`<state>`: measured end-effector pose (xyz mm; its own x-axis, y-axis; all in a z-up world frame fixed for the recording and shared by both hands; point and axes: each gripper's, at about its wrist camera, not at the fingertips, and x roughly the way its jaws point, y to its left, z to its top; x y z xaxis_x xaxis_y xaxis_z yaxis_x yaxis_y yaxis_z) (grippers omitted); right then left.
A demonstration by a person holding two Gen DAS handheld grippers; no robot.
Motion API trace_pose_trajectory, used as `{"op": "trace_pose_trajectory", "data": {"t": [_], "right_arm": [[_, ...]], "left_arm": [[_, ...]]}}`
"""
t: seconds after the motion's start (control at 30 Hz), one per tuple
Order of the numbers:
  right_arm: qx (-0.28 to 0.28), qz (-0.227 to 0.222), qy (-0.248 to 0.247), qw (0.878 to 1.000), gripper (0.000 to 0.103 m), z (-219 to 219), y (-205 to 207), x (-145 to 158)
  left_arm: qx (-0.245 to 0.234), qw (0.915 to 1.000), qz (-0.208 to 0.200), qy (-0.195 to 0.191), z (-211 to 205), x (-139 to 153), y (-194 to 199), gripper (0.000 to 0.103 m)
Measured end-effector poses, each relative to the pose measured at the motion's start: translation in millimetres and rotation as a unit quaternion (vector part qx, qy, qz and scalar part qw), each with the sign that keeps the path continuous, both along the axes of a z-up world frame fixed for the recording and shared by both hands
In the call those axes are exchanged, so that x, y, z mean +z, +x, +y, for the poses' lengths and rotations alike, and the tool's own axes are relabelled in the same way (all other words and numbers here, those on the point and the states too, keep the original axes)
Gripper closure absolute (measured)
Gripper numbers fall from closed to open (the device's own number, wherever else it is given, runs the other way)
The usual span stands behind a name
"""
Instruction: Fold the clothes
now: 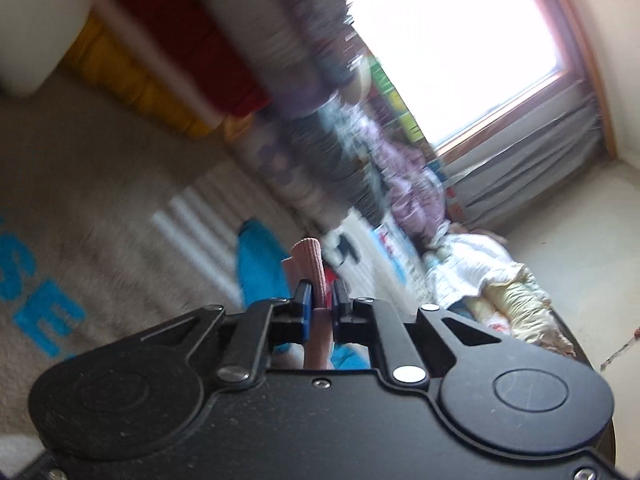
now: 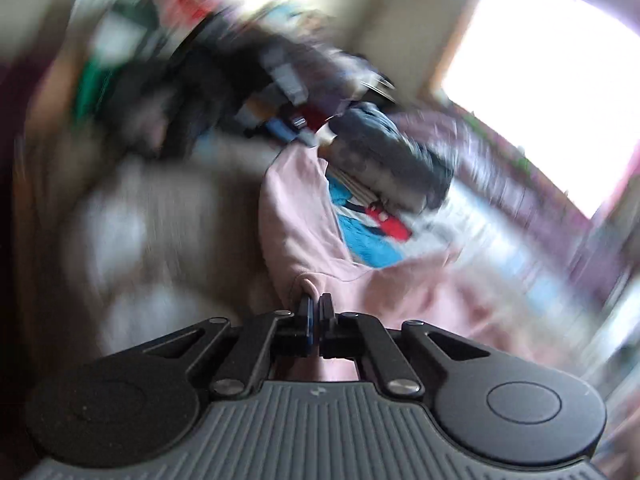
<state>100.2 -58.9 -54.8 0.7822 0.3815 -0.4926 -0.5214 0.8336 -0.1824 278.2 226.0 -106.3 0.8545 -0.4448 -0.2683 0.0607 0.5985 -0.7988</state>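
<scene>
A pale pink garment with a blue and red print on its front is held by both grippers. In the left wrist view my left gripper (image 1: 322,292) is shut on a ribbed pink cuff or hem (image 1: 307,258) that sticks up between the pads. In the right wrist view my right gripper (image 2: 317,306) is shut on a fold of the pink garment (image 2: 296,232), which hangs and spreads away in front, its blue and red print (image 2: 372,236) showing. Both views are blurred.
A beige carpet (image 1: 80,184) with blue letters lies below. Piles of clothes (image 1: 404,184) stand along the wall under a bright window (image 1: 448,40). Red and yellow cushions or bedding (image 1: 152,64) sit at the upper left. A white and cream garment heap (image 1: 492,276) lies at the right.
</scene>
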Motion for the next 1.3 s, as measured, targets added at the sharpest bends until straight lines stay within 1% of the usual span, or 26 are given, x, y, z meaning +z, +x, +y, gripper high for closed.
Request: {"op": "trace_pose_trajectory", "data": {"t": [0.03, 0.07, 0.13, 0.23, 0.27, 0.3, 0.33, 0.37, 0.4, 0.43, 0.47, 0.5, 0.53, 0.6, 0.67, 0.7, 0.73, 0.8, 0.9, 1.07, 1.1, 1.13, 1.17, 1.2, 1.27, 1.3], "right_arm": [[-0.012, 0.030, 0.061, 0.998, 0.099, -11.9, 5.5, 4.5], [-0.019, 0.062, 0.122, 0.990, 0.099, -24.9, 11.0, 5.9], [-0.031, 0.112, 0.217, 0.969, 0.099, -51.8, 17.9, -0.2], [-0.031, 0.169, 0.278, 0.945, 0.099, -71.1, 23.4, -19.0], [-0.035, 0.179, 0.280, 0.942, 0.099, -70.9, 24.2, -24.4], [-0.036, 0.192, 0.273, 0.942, 0.098, -68.3, 25.8, -29.8], [-0.037, 0.194, 0.251, 0.948, 0.097, -63.0, 25.5, -32.4], [-0.037, 0.173, 0.213, 0.961, 0.091, -54.2, 21.0, -30.6], [-0.030, 0.142, 0.169, 0.975, 0.081, -44.1, 12.1, -27.1], [-0.018, 0.106, 0.126, 0.986, 0.063, -34.1, 1.2, -23.9], [-0.005, 0.066, 0.080, 0.995, 0.053, -24.0, -10.6, -21.2], [0.009, 0.024, 0.035, 0.999, 0.041, -13.3, -23.9, -19.9], [0.023, -0.016, -0.012, 1.000, 0.040, -2.6, -37.0, -21.1], [0.031, -0.072, -0.111, 0.991, 0.042, 19.1, -51.8, -32.1], [0.042, -0.116, -0.187, 0.975, 0.047, 33.8, -61.6, -45.7], [0.049, -0.130, -0.211, 0.967, 0.048, 39.3, -64.8, -51.0], [0.055, -0.138, -0.228, 0.962, 0.049, 43.9, -66.5, -54.9], [0.058, -0.145, -0.252, 0.955, 0.059, 51.5, -65.4, -60.1], [0.067, -0.149, -0.294, 0.942, 0.070, 61.1, -56.3, -69.6], [0.077, -0.167, -0.345, 0.920, 0.071, 70.0, -47.5, -81.8], [0.077, -0.165, -0.341, 0.922, 0.075, 70.6, -45.9, -81.2], [0.074, -0.158, -0.330, 0.928, 0.079, 70.6, -43.6, -78.6], [0.071, -0.151, -0.320, 0.933, 0.084, 70.6, -41.3, -76.1], [0.065, -0.140, -0.296, 0.943, 0.088, 68.7, -39.2, -70.0], [0.029, -0.086, -0.174, 0.981, 0.089, 53.1, -30.2, -44.0], [0.015, -0.050, -0.095, 0.994, 0.089, 40.5, -23.4, -31.6]], "left_arm": [[0.003, 0.9999, -0.011, 0.001, 0.5, 4.0, -1.9, 0.096], [0.005, 0.9998, -0.021, 0.001, 1.2, 7.8, -3.5, 0.096], [0.009, 0.9994, -0.033, 0.003, 2.7, 13.6, -6.2, 0.096], [0.014, 0.9992, -0.036, 0.009, 4.5, 17.5, -7.2, 0.096], [0.016, 0.9992, -0.035, 0.010, 5.2, 17.8, -7.4, 0.096], [0.019, 0.9992, -0.032, 0.016, 5.5, 17.8, -7.2, 0.101], [0.022, 0.9991, -0.028, 0.024, 5.6, 17.5, -6.8, 0.101], [0.025, 0.9989, -0.023, 0.032, 5.7, 17.3, -6.4, 0.101], [0.027, 0.9988, -0.019, 0.037, 5.9, 15.8, -5.8, 0.101], [0.028, 0.9988, -0.013, 0.038, 6.3, 13.1, -5.0, 0.101], [0.028, 0.9989, -0.007, 0.038, 6.8, 10.2, -4.1, 0.101], [0.028, 0.9989, -0.001, 0.037, 7.3, 7.2, -3.2, 0.101], [0.027, 0.9990, 0.005, 0.035, 7.8, 4.9, -2.3, 0.101], [0.025, 0.9991, 0.020, 0.029, 9.0, 1.1, -0.6, 0.101], [0.022, 0.9992, 0.033, 0.012, 11.9, -2.2, 0.5, 0.099], [0.021, 0.9991, 0.036, 0.006, 13.3, -3.3, 0.3, 0.094], [0.022, 0.9990, 0.039, 0.002, 14.5, -4.1, -0.2, 0.079], [0.026, 0.9986, 0.045, 0.004, 16.2, -4.9, -1.1, 0.062], [0.022, 0.9979, 0.060, 0.008, 16.5, -9.0, -0.5, 0.062], [0.017, 0.9964, 0.080, 0.022, 12.4, -15.9, 1.2, 0.064], [0.018, 0.9960, 0.081, 0.031, 11.0, -16.6, 1.3, 0.073], [0.018, 0.9959, 0.079, 0.040, 9.5, -16.5, 1.4, 0.085], [0.018, 0.9957, 0.076, 0.050, 8.0, -16.0, 1.6, 0.092], [0.020, 0.9958, 0.070, 0.055, 7.3, -15.1, 0.8, 0.096], [0.028, 0.9969, 0.046, 0.057, 7.1, -10.7, -2.5, 0.097], [0.033, 0.9973, 0.031, 0.058, 7.1, -7.0, -4.8, 0.097]]}}
